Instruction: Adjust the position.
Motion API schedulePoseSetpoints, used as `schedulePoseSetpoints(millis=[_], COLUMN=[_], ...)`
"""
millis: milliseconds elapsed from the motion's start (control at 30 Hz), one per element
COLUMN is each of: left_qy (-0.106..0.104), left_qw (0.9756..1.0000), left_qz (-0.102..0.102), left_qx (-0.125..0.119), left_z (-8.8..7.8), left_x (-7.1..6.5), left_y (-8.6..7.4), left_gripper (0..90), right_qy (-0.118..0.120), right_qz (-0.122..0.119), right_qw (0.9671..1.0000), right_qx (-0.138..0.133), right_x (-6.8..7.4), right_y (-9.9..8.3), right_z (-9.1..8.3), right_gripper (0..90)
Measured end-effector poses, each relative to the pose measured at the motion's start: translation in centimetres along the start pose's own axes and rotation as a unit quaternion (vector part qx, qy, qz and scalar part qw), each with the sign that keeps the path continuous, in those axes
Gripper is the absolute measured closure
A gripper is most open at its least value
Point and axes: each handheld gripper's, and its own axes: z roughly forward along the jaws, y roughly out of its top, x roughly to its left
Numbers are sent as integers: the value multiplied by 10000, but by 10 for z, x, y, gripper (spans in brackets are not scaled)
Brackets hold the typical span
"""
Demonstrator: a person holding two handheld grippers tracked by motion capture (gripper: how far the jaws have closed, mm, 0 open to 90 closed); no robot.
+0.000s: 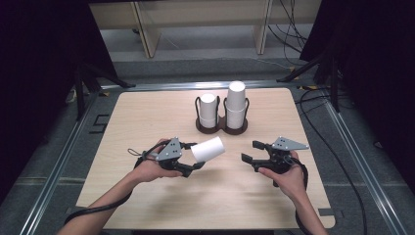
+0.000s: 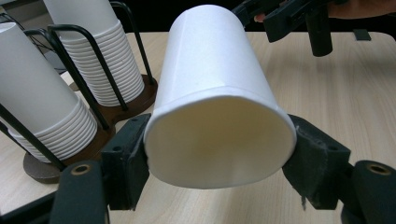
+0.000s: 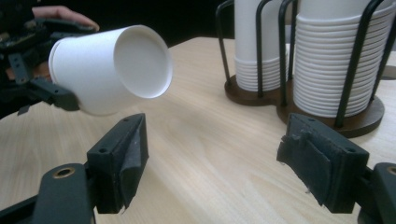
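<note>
A white paper cup (image 1: 208, 149) lies sideways in the air just above the table, and my left gripper (image 1: 196, 156) is shut on its wide rim end. In the left gripper view the pads (image 2: 128, 158) press the rim of the cup (image 2: 215, 88) from both sides, its mouth toward the camera. My right gripper (image 1: 248, 151) hovers open a short way to the right with nothing between its jaws. The right gripper view shows the cup's recessed bottom (image 3: 140, 63) pointing toward my right gripper (image 3: 215, 163).
A dark wooden holder (image 1: 221, 128) with two wire cages stands at the back middle of the table (image 1: 147, 112). It carries a shorter stack of upturned cups (image 1: 208, 110) and a taller stack (image 1: 235, 103). Cables and metal rails run along the table's sides.
</note>
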Motion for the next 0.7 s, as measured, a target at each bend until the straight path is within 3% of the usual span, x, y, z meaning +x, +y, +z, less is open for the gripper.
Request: schedulePoseSetpoints(millis=[33,133,167,200,233,267,333,400,467,633,700], left_qy=[-34,-103,-131,-173,-226,-226,-272,-354,-402,-533,-568], left_qw=[10000,9999,9999,9998,9997,9996,9994,9989,9986,9977,9973], left_qz=[-37,3,43,30,40,64,88,116,135,175,186], left_qx=[-19,32,84,78,69,156,201,283,315,381,430], left_z=[0,-1,-2,-2,-2,-3,-3,-4,-4,-5,-6], left_x=[0,1,2,2,2,3,4,4,5,6,6], left_y=[1,3,4,4,5,6,6,7,8,10,11], left_gripper=[293,293,293,293,293,294,294,294,295,297,298], right_qy=[-55,77,151,115,165,232,274,388,445,594,704], right_qz=[-115,-88,109,-100,-166,-22,-312,-230,-422,-580,-532], right_qw=[9999,9998,9996,9996,9994,9991,9987,9982,9973,9945,9935], right_qx=[23,136,233,255,260,351,301,397,398,645,720], right_x=[-1,-1,2,-1,-1,1,-1,1,0,1,2], right_y=[0,-1,-2,-1,-1,-1,0,0,0,1,1], right_z=[0,2,1,1,2,2,3,3,5,5,5], right_gripper=[227,227,227,227,227,227,227,228,228,229,229])
